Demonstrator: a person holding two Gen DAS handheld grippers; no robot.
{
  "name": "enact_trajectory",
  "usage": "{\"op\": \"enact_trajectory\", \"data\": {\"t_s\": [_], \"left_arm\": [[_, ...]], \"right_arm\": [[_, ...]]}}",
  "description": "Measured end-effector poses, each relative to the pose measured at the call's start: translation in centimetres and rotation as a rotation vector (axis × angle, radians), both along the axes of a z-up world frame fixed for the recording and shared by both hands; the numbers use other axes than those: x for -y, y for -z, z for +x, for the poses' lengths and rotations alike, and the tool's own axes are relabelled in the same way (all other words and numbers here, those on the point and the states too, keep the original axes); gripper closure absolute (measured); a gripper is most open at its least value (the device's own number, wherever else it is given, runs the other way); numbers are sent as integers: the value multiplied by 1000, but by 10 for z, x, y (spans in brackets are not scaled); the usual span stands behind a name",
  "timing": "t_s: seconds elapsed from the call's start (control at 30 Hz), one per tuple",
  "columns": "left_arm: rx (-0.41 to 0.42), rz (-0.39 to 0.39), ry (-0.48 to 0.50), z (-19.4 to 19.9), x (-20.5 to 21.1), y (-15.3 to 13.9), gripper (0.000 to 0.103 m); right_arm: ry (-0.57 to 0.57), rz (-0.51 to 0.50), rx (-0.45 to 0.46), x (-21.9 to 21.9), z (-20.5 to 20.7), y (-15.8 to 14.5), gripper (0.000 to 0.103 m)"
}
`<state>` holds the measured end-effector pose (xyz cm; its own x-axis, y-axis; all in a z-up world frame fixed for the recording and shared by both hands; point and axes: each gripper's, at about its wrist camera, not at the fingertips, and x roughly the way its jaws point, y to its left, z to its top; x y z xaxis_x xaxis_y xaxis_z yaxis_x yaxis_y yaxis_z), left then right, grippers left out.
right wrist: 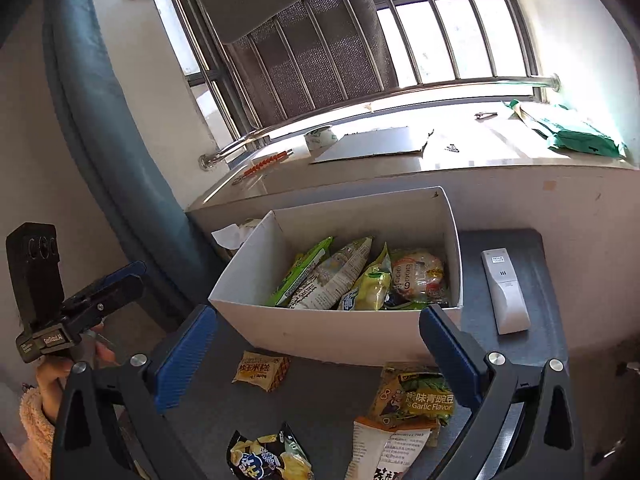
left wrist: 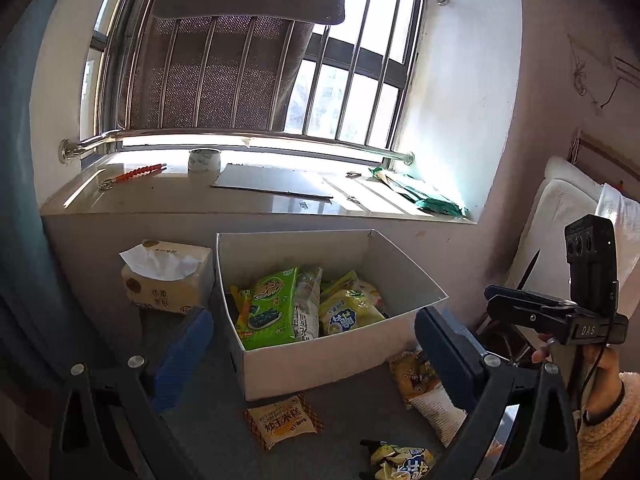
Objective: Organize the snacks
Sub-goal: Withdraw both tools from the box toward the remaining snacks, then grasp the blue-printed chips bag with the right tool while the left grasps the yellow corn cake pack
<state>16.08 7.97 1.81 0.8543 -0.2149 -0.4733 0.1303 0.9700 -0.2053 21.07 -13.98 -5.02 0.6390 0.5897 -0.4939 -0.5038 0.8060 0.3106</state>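
Observation:
A white open box [left wrist: 320, 364] [right wrist: 320, 332] stands on a grey table and holds several snack packets, among them a green one [left wrist: 272, 308] [right wrist: 300, 272]. In front of it lie loose packets: a small yellow rice-cake packet [left wrist: 282, 420] [right wrist: 260, 370], a dark chips packet [left wrist: 404, 460] [right wrist: 268, 460], a garlic-pea packet [right wrist: 420, 396] and a white-orange packet [left wrist: 436, 408] [right wrist: 388, 448]. My left gripper [left wrist: 316, 356] is open and empty above the table's front. My right gripper [right wrist: 320, 356] is open and empty, level with the box's front wall.
A tissue pack [left wrist: 168, 276] stands left of the box. A white remote [right wrist: 506, 292] lies right of it. Behind is a windowsill [left wrist: 256, 196] with tape, cardboard and a green bag. The other gripper shows at right in the left wrist view [left wrist: 560, 312].

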Motion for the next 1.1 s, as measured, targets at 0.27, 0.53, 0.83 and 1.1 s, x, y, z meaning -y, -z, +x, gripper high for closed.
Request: {"op": "enact_trajectory", "data": {"t_s": [0.27, 0.53, 0.83, 1.1], "left_arm": [[25, -6, -2, -71, 21, 32, 0], [-111, -71, -31, -108, 30, 97, 0], [-109, -99, -77, -132, 15, 103, 0], [-73, -126, -148, -143, -10, 98, 0]], "right_arm": [[27, -67, 45, 26, -89, 48, 0], [-3, -182, 47, 8, -150, 102, 0], [-54, -506, 216, -61, -166, 114, 0], [-92, -830, 433, -129, -159, 136, 0]]}}
